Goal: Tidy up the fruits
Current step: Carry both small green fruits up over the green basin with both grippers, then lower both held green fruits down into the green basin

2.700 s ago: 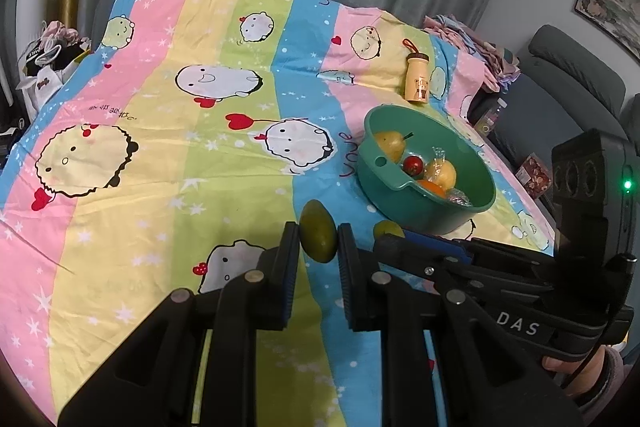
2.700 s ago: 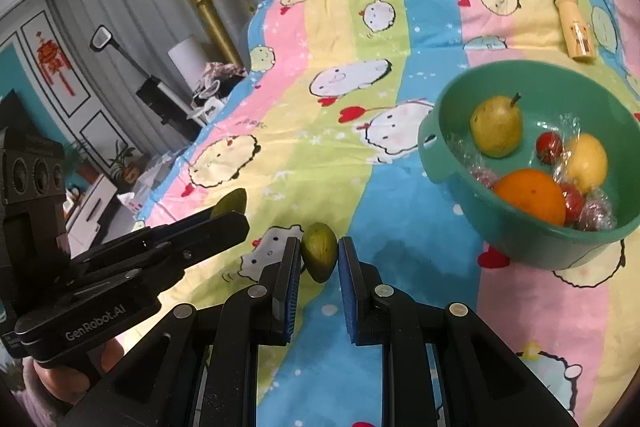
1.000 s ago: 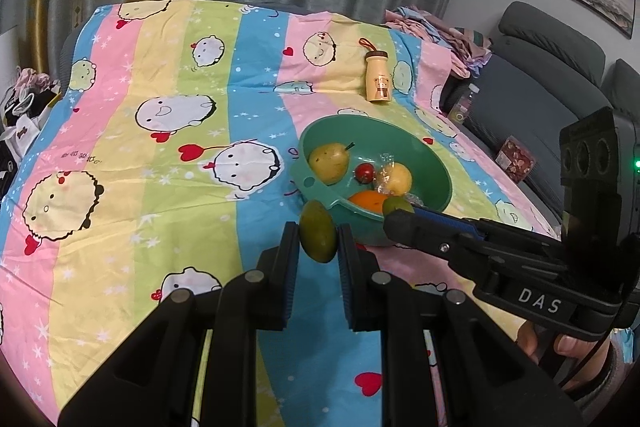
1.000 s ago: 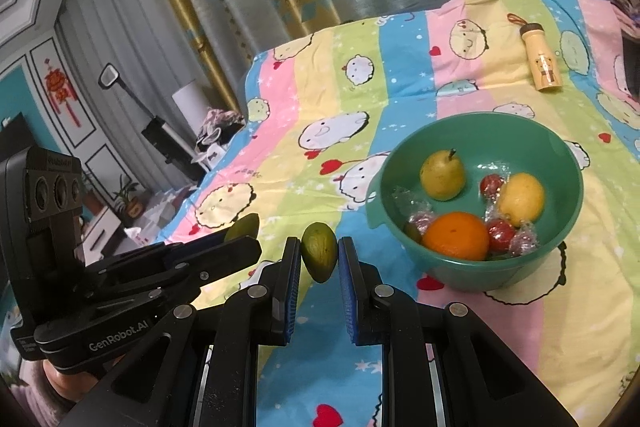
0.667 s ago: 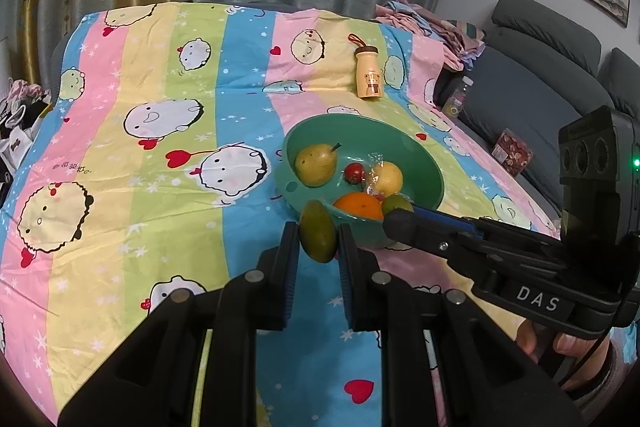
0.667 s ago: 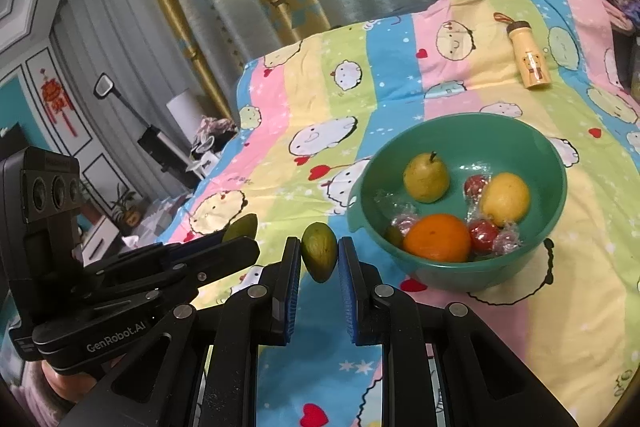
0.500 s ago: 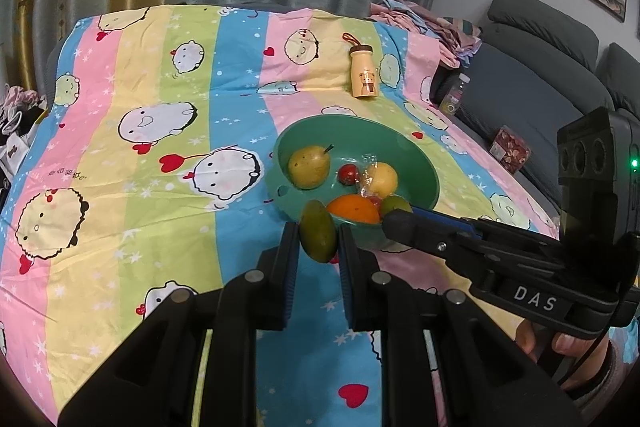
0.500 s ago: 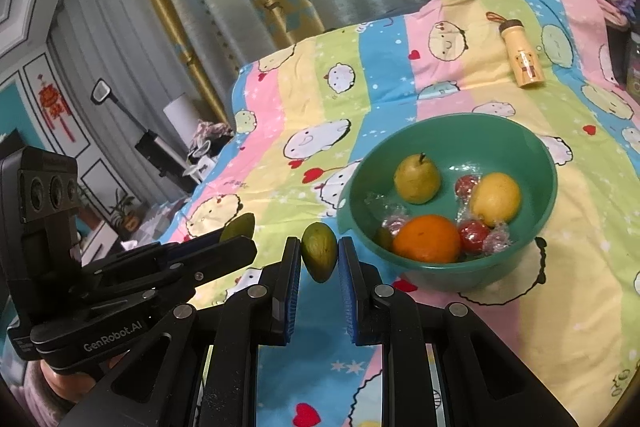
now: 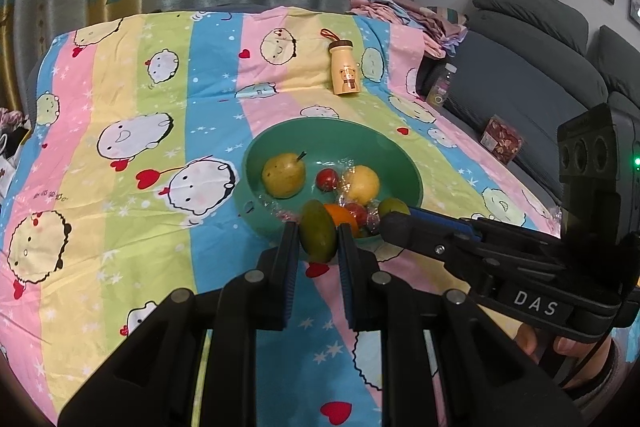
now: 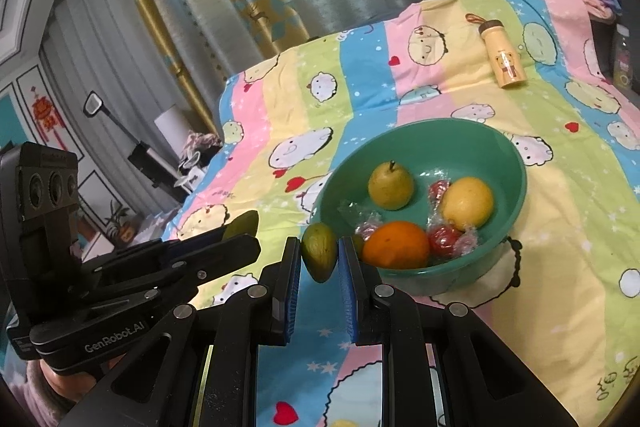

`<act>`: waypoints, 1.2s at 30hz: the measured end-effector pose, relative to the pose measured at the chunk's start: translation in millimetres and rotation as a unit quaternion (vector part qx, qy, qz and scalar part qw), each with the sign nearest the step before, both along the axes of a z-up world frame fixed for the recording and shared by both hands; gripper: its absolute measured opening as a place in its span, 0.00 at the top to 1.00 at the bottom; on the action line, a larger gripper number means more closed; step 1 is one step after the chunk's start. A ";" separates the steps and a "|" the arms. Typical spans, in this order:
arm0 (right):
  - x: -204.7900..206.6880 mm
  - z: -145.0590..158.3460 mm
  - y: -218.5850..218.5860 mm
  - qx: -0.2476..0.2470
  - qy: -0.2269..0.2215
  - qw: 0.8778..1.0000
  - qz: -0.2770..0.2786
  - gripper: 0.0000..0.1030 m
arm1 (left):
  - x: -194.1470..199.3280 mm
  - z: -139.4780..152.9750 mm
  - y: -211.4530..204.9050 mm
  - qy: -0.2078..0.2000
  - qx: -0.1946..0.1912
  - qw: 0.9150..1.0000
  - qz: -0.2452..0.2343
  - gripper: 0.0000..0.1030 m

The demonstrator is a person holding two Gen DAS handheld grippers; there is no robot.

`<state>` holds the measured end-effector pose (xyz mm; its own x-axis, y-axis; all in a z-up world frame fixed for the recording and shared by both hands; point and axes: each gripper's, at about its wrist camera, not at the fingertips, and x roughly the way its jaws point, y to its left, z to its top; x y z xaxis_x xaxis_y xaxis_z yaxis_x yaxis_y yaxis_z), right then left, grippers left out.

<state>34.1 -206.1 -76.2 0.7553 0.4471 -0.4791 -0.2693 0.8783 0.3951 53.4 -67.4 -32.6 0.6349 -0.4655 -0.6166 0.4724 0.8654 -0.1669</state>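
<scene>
A green bowl (image 9: pixel 404 163) (image 10: pixel 516 163) sits on the striped cartoon bedsheet and holds a pear (image 9: pixel 283 175) (image 10: pixel 390 185), a lemon (image 9: pixel 362 185) (image 10: pixel 466 203), an orange (image 10: pixel 396 245) and wrapped red fruits (image 10: pixel 444 239). My left gripper (image 9: pixel 319 241) is shut on a green mango (image 9: pixel 318 237), held above the bowl's near rim. My right gripper (image 10: pixel 319 257) is shut on another green mango (image 10: pixel 319 251), just left of the bowl. Each gripper shows in the other's view: the right one (image 9: pixel 394 217) and the left one (image 10: pixel 240 227).
A yellow bottle (image 9: pixel 345 73) (image 10: pixel 503 61) lies on the sheet beyond the bowl. A grey sofa (image 9: pixel 532 75) and a clothes pile (image 9: pixel 404 9) are to the right. Curtains hang behind the bed. A bag and clutter (image 10: pixel 192 151) sit off its left side.
Both grippers have risen and moved toward the bowl, each still holding its mango. The bowl now sits closer and lower in both views.
</scene>
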 end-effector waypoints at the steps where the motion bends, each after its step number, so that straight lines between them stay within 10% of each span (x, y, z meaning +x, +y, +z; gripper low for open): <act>1: 0.1 0.1 -1.3 0.001 -0.001 1.000 -0.001 0.80 | 1.2 0.4 -0.9 -0.001 0.000 1.000 -0.001 0.82; 36: 18.3 -12.1 -35.6 0.028 0.003 0.999 -0.030 0.80 | 31.8 -6.0 -35.3 0.006 0.024 0.999 -0.023 0.82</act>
